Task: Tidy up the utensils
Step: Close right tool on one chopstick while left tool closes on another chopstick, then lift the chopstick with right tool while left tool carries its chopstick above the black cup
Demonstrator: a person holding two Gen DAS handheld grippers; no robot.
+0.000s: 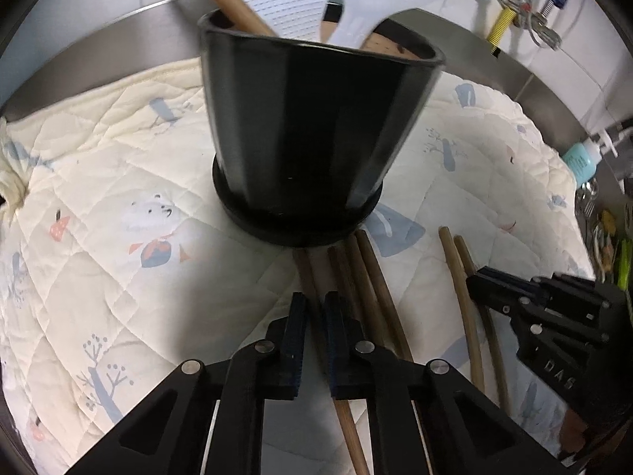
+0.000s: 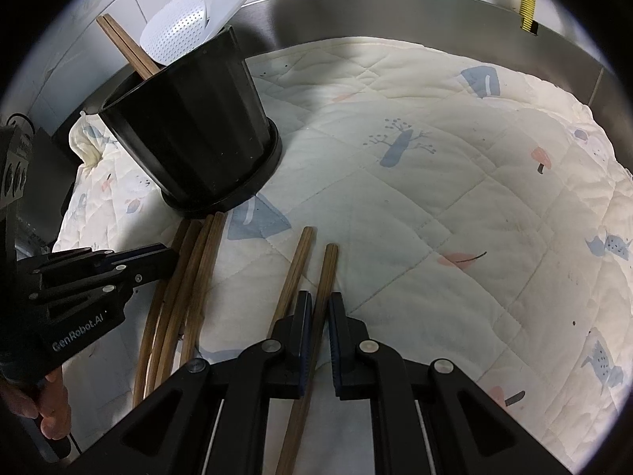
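1. My left gripper (image 1: 315, 308) is matt black plastic with small bright metal pins at the joints; the fingers (image 1: 297, 336) carry ribbed dark blue pads.
2. My right gripper (image 2: 319, 308) has the same matt black plastic and blue pads.
3. The chopsticks (image 2: 201, 277) are brown wood, dull, with a fine grain.
4. The pot (image 1: 312, 130) looks like glossy black plastic, faceted and smooth.
5. The mat (image 2: 435, 198) is quilted cream cloth, soft and matt, with a printed pattern.
6. The counter (image 2: 356, 12) is brushed steel with a satin sheen.
7. The strainer (image 2: 178, 35) is white perforated plastic.
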